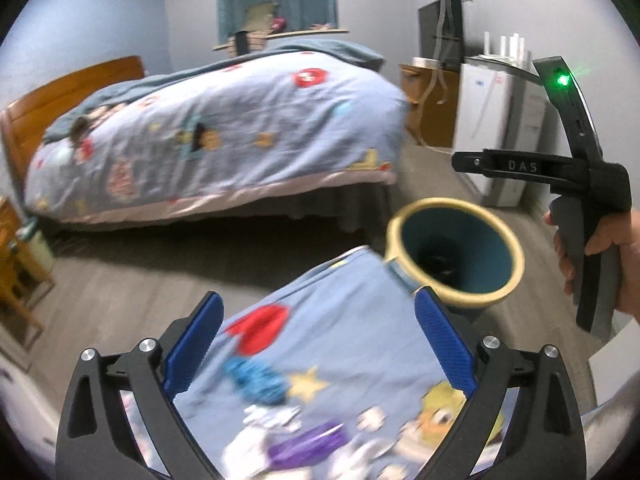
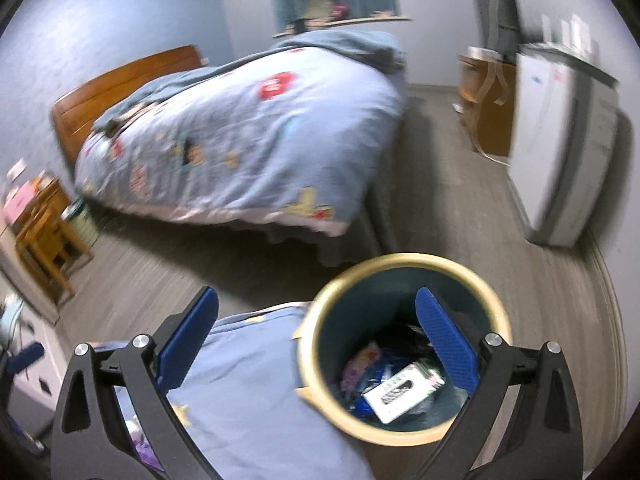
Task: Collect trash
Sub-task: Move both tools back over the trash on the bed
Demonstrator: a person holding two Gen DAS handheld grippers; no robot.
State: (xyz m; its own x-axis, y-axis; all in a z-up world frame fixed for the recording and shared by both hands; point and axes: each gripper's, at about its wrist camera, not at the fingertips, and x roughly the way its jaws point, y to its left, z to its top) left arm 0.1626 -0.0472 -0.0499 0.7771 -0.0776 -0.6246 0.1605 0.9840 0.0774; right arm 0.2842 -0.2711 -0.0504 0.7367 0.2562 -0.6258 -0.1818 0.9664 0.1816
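A teal trash bin with a yellow rim (image 2: 400,258) stands on the grey floor beside a blue cartoon-print cover (image 2: 248,380). Inside it lie a white box (image 2: 400,394), a pink wrapper (image 2: 362,362) and other dark scraps. My right gripper (image 2: 317,291) hovers open above the bin's near left rim, its right finger over the bin's mouth, nothing between the pads. My left gripper (image 1: 319,296) is open over the same cover (image 1: 340,360), empty, with the bin (image 1: 456,202) ahead to its right. A hand (image 1: 608,240) holds the right gripper's handle beyond the bin.
A bed (image 1: 224,132) with a blue cartoon quilt and wooden headboard fills the middle of the room. A white cabinet (image 1: 492,120) and a wooden unit (image 1: 432,108) stand along the right wall. Wooden furniture (image 2: 48,236) sits at the left.
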